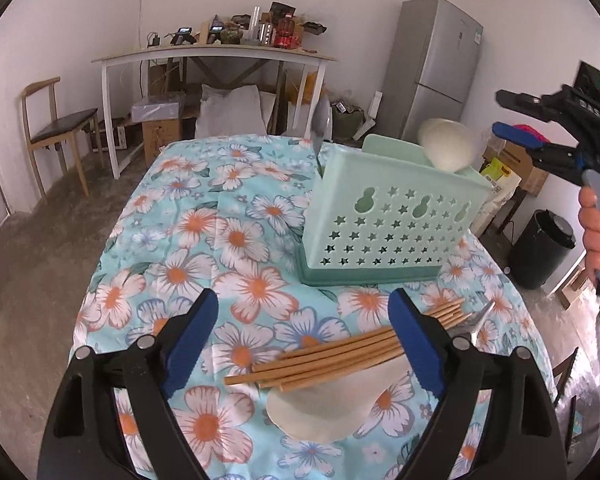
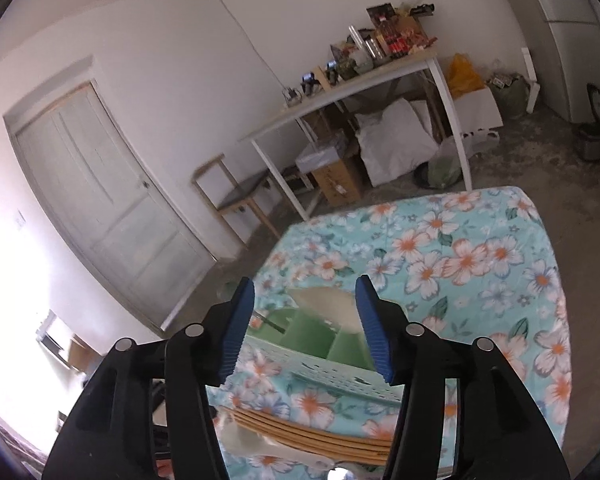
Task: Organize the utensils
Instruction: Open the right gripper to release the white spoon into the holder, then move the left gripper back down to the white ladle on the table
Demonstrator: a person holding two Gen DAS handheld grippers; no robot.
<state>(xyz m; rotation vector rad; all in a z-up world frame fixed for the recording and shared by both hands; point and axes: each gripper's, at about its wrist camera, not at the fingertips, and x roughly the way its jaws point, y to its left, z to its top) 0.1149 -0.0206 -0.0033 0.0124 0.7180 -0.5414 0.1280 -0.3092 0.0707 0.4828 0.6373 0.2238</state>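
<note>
- Floral tablecloth [image 1: 236, 208] covers the table; a white desk [image 1: 216, 54], wooden chair [image 1: 56, 128] and fridge [image 1: 436, 68] line the back of the room.
- Mint utensil caddy [image 1: 384, 216] stands mid-table, pale spoon [image 1: 448, 144] upright inside.
- Left gripper [image 1: 304, 344] is spread wide and empty above the chopsticks [image 1: 332, 354].
- Only the right wrist view shows the door [image 2: 100, 204]; right gripper [image 2: 306, 324] is half-spread over the caddy, gripping nothing.

Mint-green utensil caddy [image 1: 384, 216] with star-shaped perforations stands upright on the floral tablecloth; a white spoon [image 1: 448, 144] and a metal utensil [image 1: 320, 124] stand in it; bamboo chopsticks [image 1: 332, 354] lie bundled across a second white spoon [image 1: 324, 404] nearby.
</note>
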